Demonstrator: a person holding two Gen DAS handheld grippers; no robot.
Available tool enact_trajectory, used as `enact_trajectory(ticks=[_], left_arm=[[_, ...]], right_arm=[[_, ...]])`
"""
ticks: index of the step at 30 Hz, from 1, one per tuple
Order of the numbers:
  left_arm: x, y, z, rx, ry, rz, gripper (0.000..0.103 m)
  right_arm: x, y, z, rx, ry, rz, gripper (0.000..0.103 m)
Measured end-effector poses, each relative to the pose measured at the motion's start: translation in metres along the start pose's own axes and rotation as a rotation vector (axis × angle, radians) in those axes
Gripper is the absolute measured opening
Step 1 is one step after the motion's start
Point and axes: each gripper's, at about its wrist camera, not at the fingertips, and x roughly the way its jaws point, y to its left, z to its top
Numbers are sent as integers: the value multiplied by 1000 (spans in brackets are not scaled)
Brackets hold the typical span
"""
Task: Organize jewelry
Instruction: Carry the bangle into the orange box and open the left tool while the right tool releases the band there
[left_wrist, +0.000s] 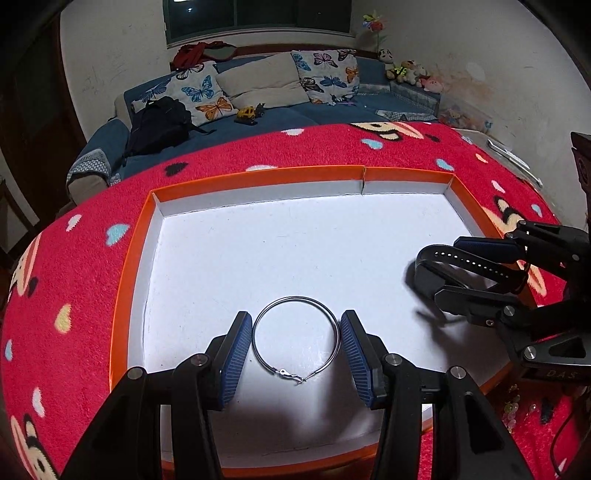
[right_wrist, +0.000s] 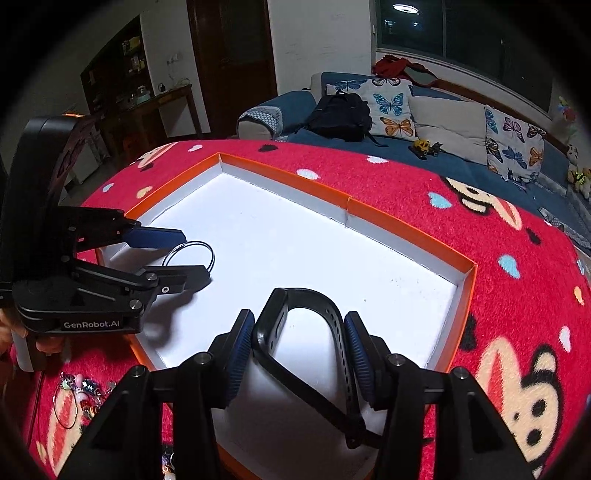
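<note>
The hoop (left_wrist: 295, 338) lay flat on the tray's (left_wrist: 258, 177) white floor near its front edge, between the left tongs' (left_wrist: 295, 354) blue pads, which stood just clear of it, open. Toward the tray's right edge, the right tongs (right_wrist: 300, 356) flanked a black band (right_wrist: 306, 354); whether they pressed it I could not tell.

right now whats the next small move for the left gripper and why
Probably lift the left gripper straight up and clear. The silver hoop lies flat on the white floor of the orange box, and the blue pads flank it, seemingly without pinching.
</note>
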Motion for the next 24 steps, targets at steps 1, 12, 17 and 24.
enact_trajectory(ticks=[1, 12, 17, 24], left_arm=[[0, 1, 0, -1, 0, -1, 54], [-5, 2, -1, -14, -3, -20, 58], [-15, 2, -1, -29, -18, -25, 60], [-43, -1, -7, -28, -57, -21, 61]], right_arm=[[1, 0, 1, 0, -1, -3, 57], [7, 2, 4, 19, 4, -37, 62], [10, 0, 3, 35, 17, -32, 69], [11, 9, -1, 2, 19, -77, 76]])
